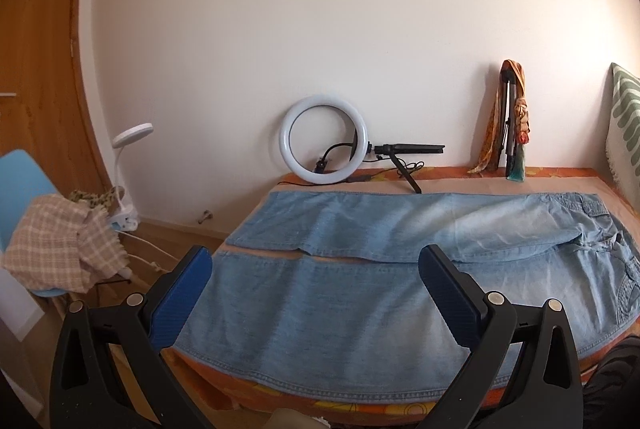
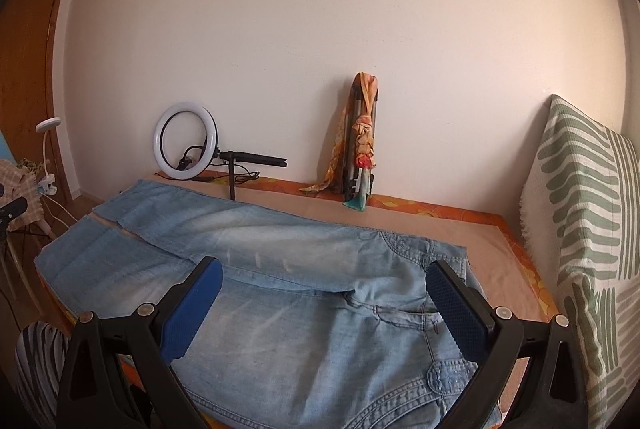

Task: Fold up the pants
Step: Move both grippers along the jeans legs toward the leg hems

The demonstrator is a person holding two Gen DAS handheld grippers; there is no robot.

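Left wrist view: pants lie flat mid-frame, beyond the spread left gripper; right gripper likewise spread, empty.

Light-blue denim pants lie spread flat across the bed, filling the lower centre of the frame. The right gripper hovers above them, jaws wide apart and empty. A ring light stands upper left; a striped pillow leans at right.
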